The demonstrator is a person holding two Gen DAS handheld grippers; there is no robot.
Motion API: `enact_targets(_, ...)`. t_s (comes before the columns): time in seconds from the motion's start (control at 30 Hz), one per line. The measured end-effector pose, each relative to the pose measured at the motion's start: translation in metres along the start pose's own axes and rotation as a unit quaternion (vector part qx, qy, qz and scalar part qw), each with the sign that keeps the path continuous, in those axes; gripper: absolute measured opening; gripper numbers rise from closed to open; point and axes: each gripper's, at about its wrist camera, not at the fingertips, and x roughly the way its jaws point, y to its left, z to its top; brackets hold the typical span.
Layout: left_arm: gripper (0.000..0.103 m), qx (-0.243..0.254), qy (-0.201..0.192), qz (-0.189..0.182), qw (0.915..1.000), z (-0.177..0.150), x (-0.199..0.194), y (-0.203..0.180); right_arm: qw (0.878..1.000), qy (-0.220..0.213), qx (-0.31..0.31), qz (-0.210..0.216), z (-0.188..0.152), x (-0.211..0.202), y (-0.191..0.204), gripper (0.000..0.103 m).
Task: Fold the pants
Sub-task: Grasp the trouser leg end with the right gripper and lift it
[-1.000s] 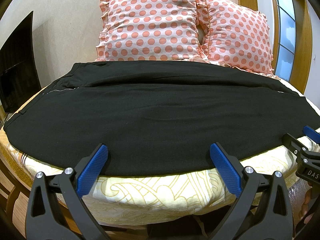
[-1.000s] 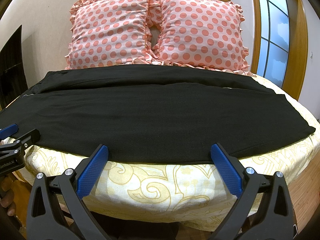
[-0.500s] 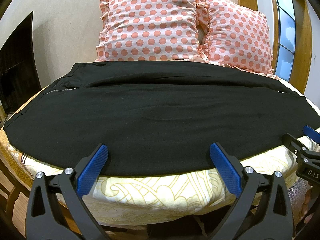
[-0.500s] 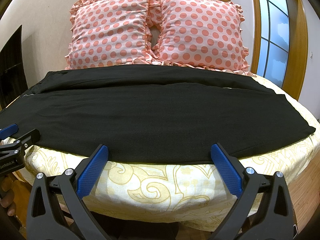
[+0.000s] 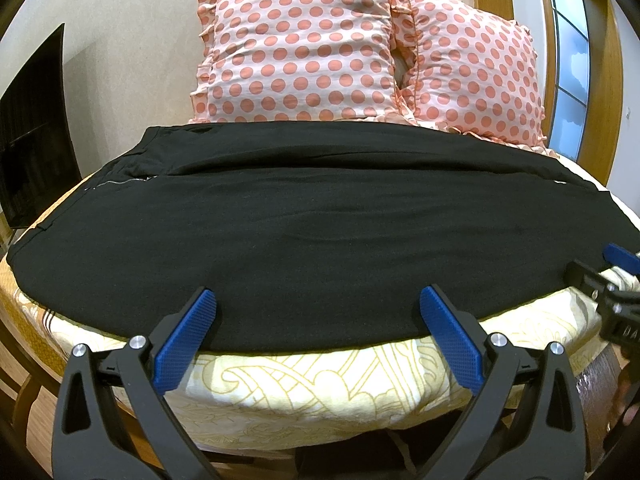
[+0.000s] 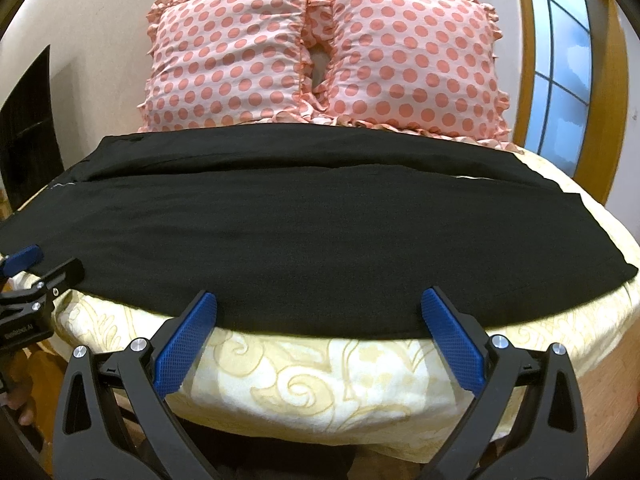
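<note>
Black pants (image 5: 312,236) lie flat across the bed, waist with a zip at the left, hems at the right; they also show in the right wrist view (image 6: 304,240). The two legs lie side by side lengthwise. My left gripper (image 5: 316,312) is open and empty, its blue pads at the pants' near edge. My right gripper (image 6: 318,312) is open and empty at the same near edge, further right. Each gripper shows at the side of the other's view, the right one (image 5: 616,280) and the left one (image 6: 36,272).
The bed has a cream and gold patterned cover (image 6: 320,376). Two pink polka-dot pillows (image 5: 304,52) (image 6: 408,52) lean on the wall behind the pants. A dark screen (image 5: 32,128) stands at the left. A wood-framed window (image 6: 560,60) is at the right.
</note>
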Motion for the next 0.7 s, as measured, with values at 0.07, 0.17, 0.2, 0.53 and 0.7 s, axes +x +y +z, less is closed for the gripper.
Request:
enact_targets(0.07, 0.101, -0.002, 0.012, -0.008, 0.9999, 0.007, -0.004, -0.004, 1.000, 0.005, 0.003, 0.002, 0.010, 0.002, -0.010, 0.102)
enact_targets(0.17, 0.101, -0.015, 0.008, -0.014, 0.9998, 0.028, -0.007, 0.005, 1.000, 0.000, 0.021, -0.013, 0.037, 0.003, -0.040, 0.102)
enact_targets(0.2, 0.101, -0.023, 0.007, -0.014, 0.9996, 0.035, -0.007, 0.012, 0.999, -0.003, 0.034, -0.018, 0.049, 0.003, -0.054, 0.102)
enact_targets(0.53, 0.101, -0.054, 0.015, 0.030, 0.9980, 0.121, 0.043, 0.042, 0.982, 0.034, 0.158, -0.101, 0.172, 0.083, -0.198, 0.102)
enact_targets(0.7, 0.101, -0.054, 0.013, 0.049, 0.9972, 0.144, 0.070, 0.044, 0.947, 0.103, 0.241, -0.186, 0.210, 0.169, -0.267, 0.092)
